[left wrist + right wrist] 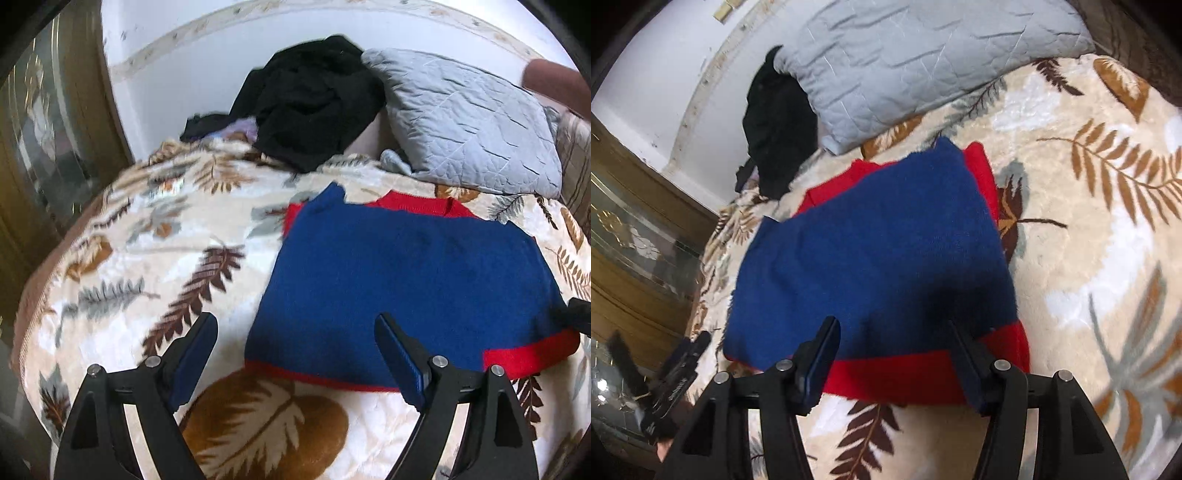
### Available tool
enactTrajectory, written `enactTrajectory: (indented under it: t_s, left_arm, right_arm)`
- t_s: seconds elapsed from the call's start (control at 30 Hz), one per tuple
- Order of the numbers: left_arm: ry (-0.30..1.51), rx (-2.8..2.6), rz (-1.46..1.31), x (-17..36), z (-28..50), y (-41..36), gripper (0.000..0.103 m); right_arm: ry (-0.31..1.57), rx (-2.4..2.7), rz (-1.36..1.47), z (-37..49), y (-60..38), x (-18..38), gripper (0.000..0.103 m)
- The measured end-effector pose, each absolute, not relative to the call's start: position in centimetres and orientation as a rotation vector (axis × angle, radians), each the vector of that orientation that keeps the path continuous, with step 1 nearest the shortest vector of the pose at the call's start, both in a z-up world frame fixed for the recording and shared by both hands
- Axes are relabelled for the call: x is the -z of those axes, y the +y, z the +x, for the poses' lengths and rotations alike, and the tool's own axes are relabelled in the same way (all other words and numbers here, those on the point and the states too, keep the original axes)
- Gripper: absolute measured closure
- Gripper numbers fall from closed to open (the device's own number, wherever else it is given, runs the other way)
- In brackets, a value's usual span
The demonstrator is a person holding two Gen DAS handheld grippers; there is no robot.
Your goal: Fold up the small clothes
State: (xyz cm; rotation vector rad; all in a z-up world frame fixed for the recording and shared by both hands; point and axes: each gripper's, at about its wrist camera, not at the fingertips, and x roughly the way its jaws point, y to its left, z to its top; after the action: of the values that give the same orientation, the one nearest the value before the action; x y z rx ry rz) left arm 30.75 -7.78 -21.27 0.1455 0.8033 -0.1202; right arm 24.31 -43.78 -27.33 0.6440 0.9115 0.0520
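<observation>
A small blue sweater [402, 284] with red trim lies partly folded on the leaf-patterned blanket [155, 258]. It also shows in the right wrist view [871, 258], its red hem nearest the camera. My left gripper [295, 325] is open and empty, hovering at the sweater's near left corner. My right gripper [892, 328] is open and empty, its fingers over the red hem. The left gripper also shows at the lower left of the right wrist view [679, 369].
A pile of black clothes [314, 99] lies at the back by the white wall. A grey quilted pillow [472, 122] lies behind the sweater, also seen in the right wrist view [923, 62]. A wooden glass-front cabinet [635, 251] stands left of the bed.
</observation>
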Motion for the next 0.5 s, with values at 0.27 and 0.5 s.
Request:
enactTrajectory:
  t_s: [0.27,0.5]
  left_arm:
    - [0.967,0.045,0.097,24.9,34.6,-5.5,0.016]
    - [1.048,0.017,0.095,27.2,36.5,-5.1,0.016]
  right_arm:
    - [0.892,-0.042,0.738,24.0,-45.4,27.6,0.05]
    - [1.005,-0.03,0.824,24.8,-46.2,30.3,0.059]
